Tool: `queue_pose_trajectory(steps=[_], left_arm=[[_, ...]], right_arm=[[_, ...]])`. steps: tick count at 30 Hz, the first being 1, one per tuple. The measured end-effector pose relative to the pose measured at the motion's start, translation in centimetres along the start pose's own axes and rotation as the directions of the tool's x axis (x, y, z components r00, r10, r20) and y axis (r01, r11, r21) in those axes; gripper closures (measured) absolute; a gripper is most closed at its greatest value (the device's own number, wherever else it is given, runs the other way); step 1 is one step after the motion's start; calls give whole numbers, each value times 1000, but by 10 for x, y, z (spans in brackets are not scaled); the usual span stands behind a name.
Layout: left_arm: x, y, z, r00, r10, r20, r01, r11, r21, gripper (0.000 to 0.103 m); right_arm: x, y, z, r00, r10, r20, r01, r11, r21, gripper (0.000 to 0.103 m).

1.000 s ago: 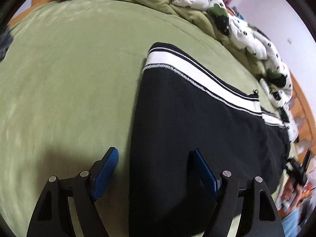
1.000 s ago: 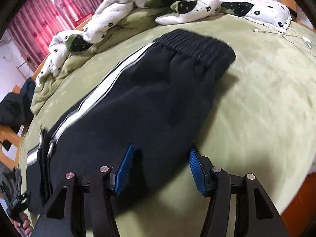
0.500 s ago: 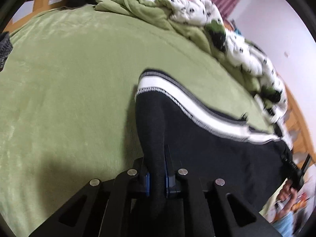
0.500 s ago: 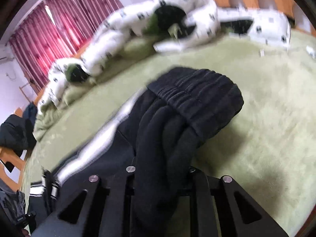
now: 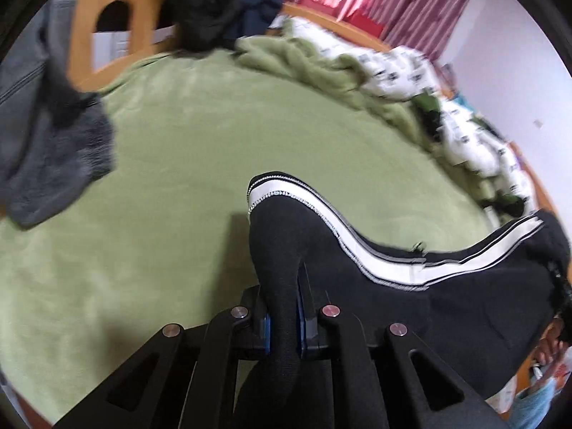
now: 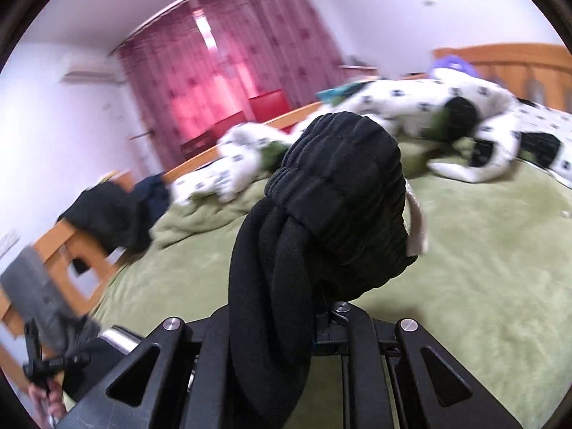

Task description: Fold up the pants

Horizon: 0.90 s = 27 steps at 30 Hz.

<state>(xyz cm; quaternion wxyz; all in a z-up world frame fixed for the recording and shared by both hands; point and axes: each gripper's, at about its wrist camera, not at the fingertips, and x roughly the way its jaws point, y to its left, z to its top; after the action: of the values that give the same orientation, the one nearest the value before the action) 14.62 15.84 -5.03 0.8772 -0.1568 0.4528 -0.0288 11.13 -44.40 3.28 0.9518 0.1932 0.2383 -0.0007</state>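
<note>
The black pants (image 5: pixel 411 307) with a white side stripe (image 5: pixel 357 246) hang lifted above the green bed (image 5: pixel 171 164). My left gripper (image 5: pixel 284 325) is shut on the leg-hem end, the cloth bunched between its blue pads. My right gripper (image 6: pixel 286 336) is shut on the ribbed waistband end (image 6: pixel 339 186), which stands up bunched above the jaws with a white label (image 6: pixel 416 225) hanging at its side. The pants sag between the two grippers.
A crumpled white and green duvet (image 5: pixel 393 75) lies along the far side of the bed, also in the right wrist view (image 6: pixel 429 114). A grey garment (image 5: pixel 57 157) lies at the left. Dark clothes (image 6: pixel 114 211) hang over a wooden chair. Red curtains (image 6: pixel 221 71) behind.
Both grippers went from open over the flat pants to shut on the fabric, then rose, lifting hem and waistband off the bed. Both views now look higher into the room.
</note>
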Motion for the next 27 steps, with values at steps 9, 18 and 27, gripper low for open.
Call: queue_pose_trajectory(steps=[9,18,27], left_arm=[[30,45,-51,978,132,-160,-132,991,10,46],[25,51,-103,978,50,-204,-58,998,-34,26],[2,65,-123,983,-30,-182,6,991,-131,26]], right_arm=[[41,-65,-103,927,-181,-329,196,981,12,83],[-7,-82,-147,883,-267,-386,283,959,-15,61],[-67,4,-144,877,-402,-262,328,901,-284,61]])
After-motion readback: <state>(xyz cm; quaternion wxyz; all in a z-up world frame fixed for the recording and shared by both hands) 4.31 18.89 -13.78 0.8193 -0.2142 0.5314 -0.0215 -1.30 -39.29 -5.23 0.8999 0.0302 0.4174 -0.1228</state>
